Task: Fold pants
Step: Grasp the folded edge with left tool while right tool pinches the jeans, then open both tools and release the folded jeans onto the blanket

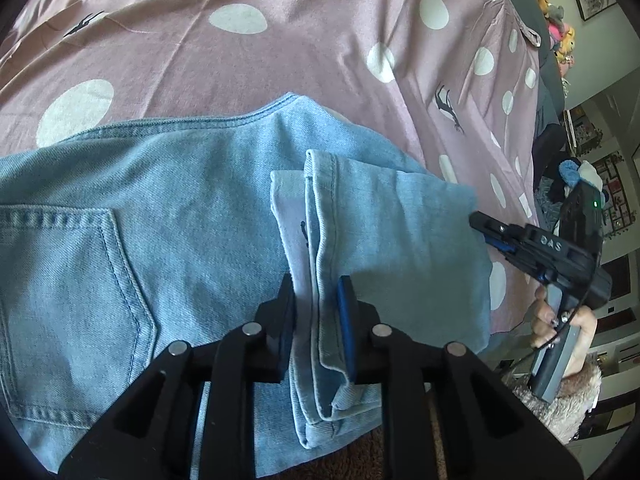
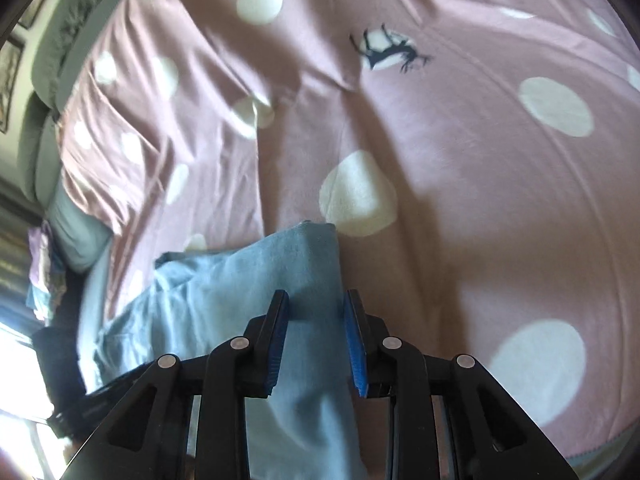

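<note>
Light blue denim pants [image 1: 168, 216] lie folded on a pink bedspread [image 1: 240, 64], back pocket at the left. My left gripper [image 1: 316, 292] is shut on the hem ends of the pant legs [image 1: 320, 240], which stand bunched between its pads. My right gripper shows at the right in the left wrist view [image 1: 486, 228], its tip at the folded edge of the pants. In the right wrist view the right gripper [image 2: 316, 304] stands part open around a folded corner of denim [image 2: 308, 264]; the pads do not press the cloth.
The pink bedspread [image 2: 460, 160] has white dots and small deer prints. A grey headboard [image 2: 60, 40] and pillow sit at the left in the right wrist view. Plush toys [image 1: 560, 28] and room clutter lie beyond the bed's right edge.
</note>
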{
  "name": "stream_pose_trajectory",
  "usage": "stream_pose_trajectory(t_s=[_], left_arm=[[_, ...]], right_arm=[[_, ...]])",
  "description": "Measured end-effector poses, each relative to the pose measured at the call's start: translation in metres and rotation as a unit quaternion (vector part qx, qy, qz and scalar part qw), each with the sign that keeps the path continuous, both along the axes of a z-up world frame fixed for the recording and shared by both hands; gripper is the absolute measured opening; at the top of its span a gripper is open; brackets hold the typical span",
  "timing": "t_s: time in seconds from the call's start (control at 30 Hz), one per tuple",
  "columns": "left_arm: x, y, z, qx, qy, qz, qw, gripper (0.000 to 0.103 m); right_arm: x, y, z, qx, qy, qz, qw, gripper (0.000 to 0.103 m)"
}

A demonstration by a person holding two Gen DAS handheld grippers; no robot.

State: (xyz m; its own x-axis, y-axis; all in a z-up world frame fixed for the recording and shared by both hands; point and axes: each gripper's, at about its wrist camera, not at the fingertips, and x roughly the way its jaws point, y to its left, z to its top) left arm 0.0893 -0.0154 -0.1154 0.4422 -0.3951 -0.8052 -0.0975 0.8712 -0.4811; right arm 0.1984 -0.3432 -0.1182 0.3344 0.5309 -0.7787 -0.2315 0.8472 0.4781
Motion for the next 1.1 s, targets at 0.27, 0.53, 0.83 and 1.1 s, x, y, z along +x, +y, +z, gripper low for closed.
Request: stream_pose_trajectory(t_s=[0.27, 0.53, 0.83, 1.1], left_arm=[[-0.001, -0.002, -0.002, 0.007, -0.006, -0.002, 1.0, 0.02], [-0.007, 0.003, 0.003, -0.005, 0.0, 0.011, 0.9999, 0.018], [-0.031, 0.004, 0.015, 0.044, 0.001, 0.015, 0.9989, 0.022], [-0.036, 0.001, 0.009, 0.051, 0.012, 0.014, 0.9985, 0.024]], right_arm=[[0.012, 0.017, 0.0, -0.029, -0.044, -0.015, 0.998, 0.011], [0.008, 0.004, 0.001, -0.014, -0.041, -0.028, 0.999, 0.014], [-0.057, -0.01, 0.014, -0.058, -0.042, -0.008, 0.997, 0.043], [-0.084, 0.002, -0.004, -0.09, -0.037, 0.03, 0.995, 0.03]])
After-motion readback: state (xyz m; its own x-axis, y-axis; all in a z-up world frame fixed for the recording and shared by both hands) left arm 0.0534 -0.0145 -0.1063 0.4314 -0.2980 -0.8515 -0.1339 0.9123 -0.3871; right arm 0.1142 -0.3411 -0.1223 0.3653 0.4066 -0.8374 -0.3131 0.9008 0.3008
